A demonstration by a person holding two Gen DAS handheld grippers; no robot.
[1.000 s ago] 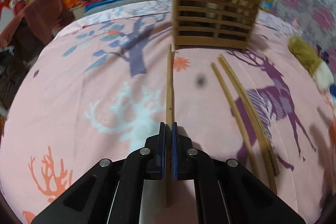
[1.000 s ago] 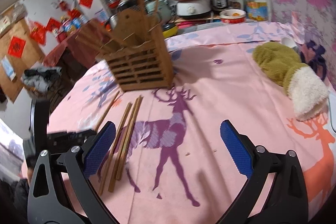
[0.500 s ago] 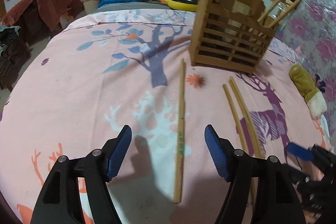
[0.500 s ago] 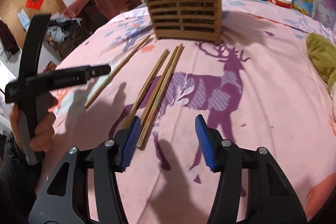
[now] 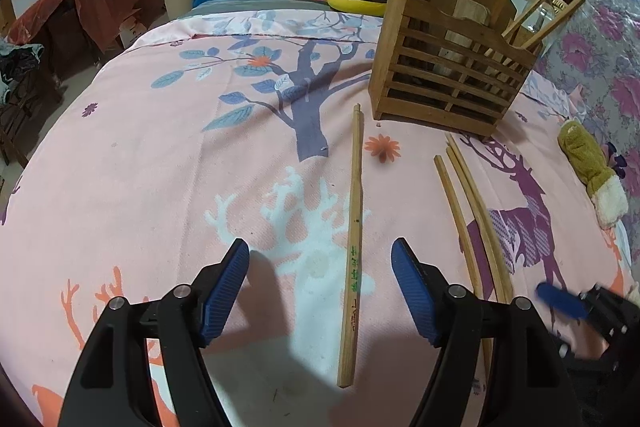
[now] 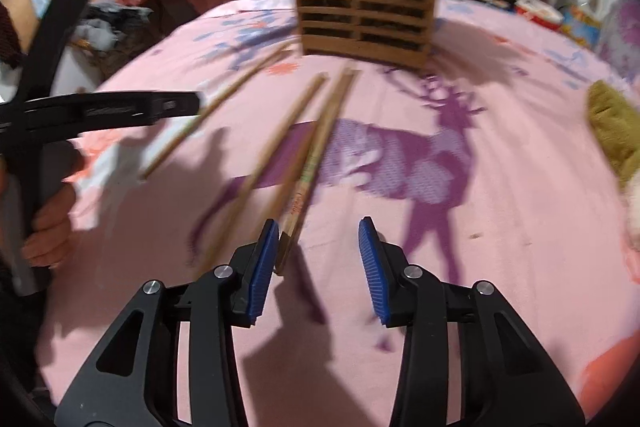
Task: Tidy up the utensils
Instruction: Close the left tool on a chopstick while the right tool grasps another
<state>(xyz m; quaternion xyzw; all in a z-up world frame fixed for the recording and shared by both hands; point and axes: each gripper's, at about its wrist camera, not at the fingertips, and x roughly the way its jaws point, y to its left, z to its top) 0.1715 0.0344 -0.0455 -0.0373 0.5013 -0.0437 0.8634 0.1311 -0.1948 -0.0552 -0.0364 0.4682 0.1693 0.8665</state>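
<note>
Four chopsticks lie loose on the pink deer-print cloth (image 5: 160, 155) covering my tabletop. One chopstick (image 5: 353, 227) rests alone between the spread pads of my left tongs (image 5: 320, 291), touched by neither pad; those tongs have opened wide within the last second and are not gripping anything. Its far end points toward the rack (image 5: 452, 67), a slatted wooden holder standing upright near the far edge, with several chopsticks already poking out of its top.

To the right, three chopsticks (image 5: 472, 211) lie close together, also running toward the rack. My right tongs (image 6: 318, 259) sit at their near ends and have just been closing. The left pad is right beside the end of the nearest stick (image 6: 308, 179), while the right pad stands clear of it, so the tongs are still partly spread and nothing is pinched. That view is blurred, and I cannot tell whether the left pad actually touches the wood.

A plush toy (image 5: 592, 171) lies at the right edge of the cloth, well apart from the sticks.
</note>
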